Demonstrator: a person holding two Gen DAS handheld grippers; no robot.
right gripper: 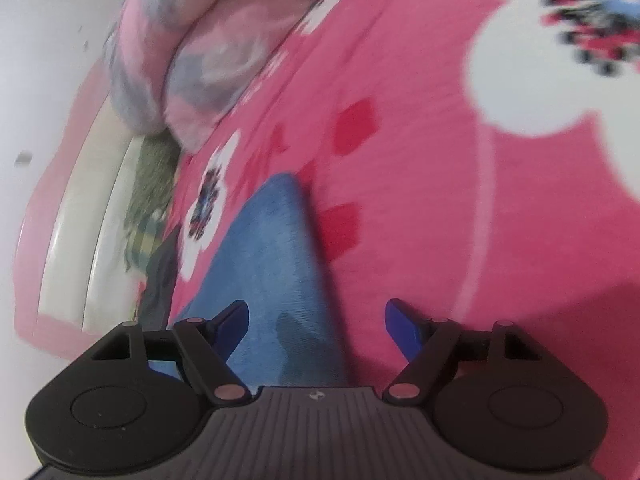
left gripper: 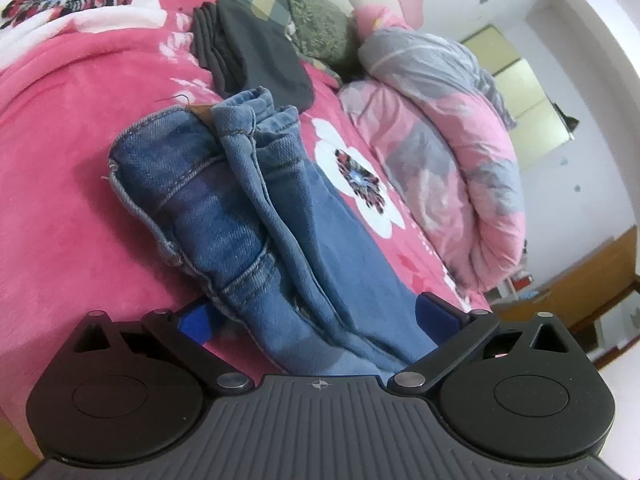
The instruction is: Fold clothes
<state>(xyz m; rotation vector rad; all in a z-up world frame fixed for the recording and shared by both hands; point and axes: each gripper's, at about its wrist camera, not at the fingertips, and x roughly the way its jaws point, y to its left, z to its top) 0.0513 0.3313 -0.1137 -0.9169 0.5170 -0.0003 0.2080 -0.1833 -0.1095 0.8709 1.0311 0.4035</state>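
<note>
Both pairs of jaws stand wide apart and clamp nothing. Your left gripper [left gripper: 316, 320] straddles the near end of the jeans [left gripper: 224, 208], its blue fingertips [left gripper: 194, 318] either side of the cloth without pressing it. Your right gripper [right gripper: 316, 324] hangs over a blue corner of the same jeans [right gripper: 264, 264], with one fingertip over the denim and the other over bare blanket [right gripper: 420, 200]. That view is smeared, so I can't say whether either pad touches.

The jeans lie bunched on the pink flowered blanket [left gripper: 60, 160], between you and the dark folded clothes [left gripper: 256, 52] farther up the bed, with the pink-and-grey quilt [left gripper: 432, 152] off to their right.

Expect thick denim, with some weight for clothing and no fragility. It will be soft enough to sag, yet the seams and hems will be stiff and give a sure grip. The plush blanket will likely drag on it, so lift rather than slide. Take hold at the stitched hem or the waistband edge, one gripper at each corner, through all layers.

The long axis runs from your left gripper up toward the dark folded clothes. The doubled-over, hemmed end points away from you, and the flatter blue panel trails back to the jaws.
</note>
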